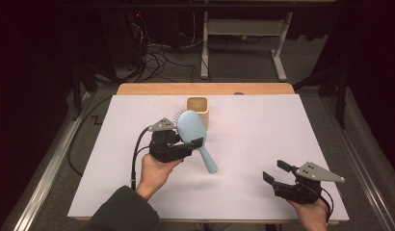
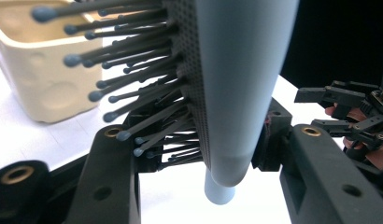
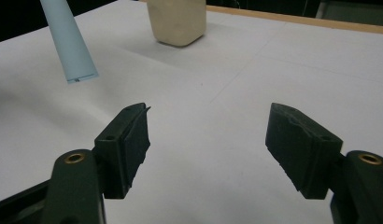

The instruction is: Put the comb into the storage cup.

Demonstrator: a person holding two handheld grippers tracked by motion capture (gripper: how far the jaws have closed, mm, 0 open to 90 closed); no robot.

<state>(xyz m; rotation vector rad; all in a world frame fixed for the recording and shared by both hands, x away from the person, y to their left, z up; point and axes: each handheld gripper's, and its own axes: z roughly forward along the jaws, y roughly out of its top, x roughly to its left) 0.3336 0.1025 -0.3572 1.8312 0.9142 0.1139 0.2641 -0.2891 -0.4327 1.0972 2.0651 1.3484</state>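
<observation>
A light blue hairbrush (image 1: 194,136) with dark bristles hangs above the white sheet, its handle pointing down and toward me. My left gripper (image 1: 188,142) is shut on the brush where head meets handle. In the left gripper view the brush head (image 2: 236,84) stands between the jaws, bristles to the left. A cream square cup (image 1: 197,109) stands just behind the brush; it appears again as the cup (image 2: 38,70) in the left gripper view and the cup (image 3: 176,21) in the right gripper view. My right gripper (image 1: 275,172) rests low at the front right, open, with nothing between its jaws (image 3: 206,140).
A white sheet (image 1: 263,125) covers the wooden table (image 1: 205,88). Beyond the far edge lie cables (image 1: 154,55) and a white table frame (image 1: 243,29) on the floor. A metal rail (image 1: 41,183) runs along the left side.
</observation>
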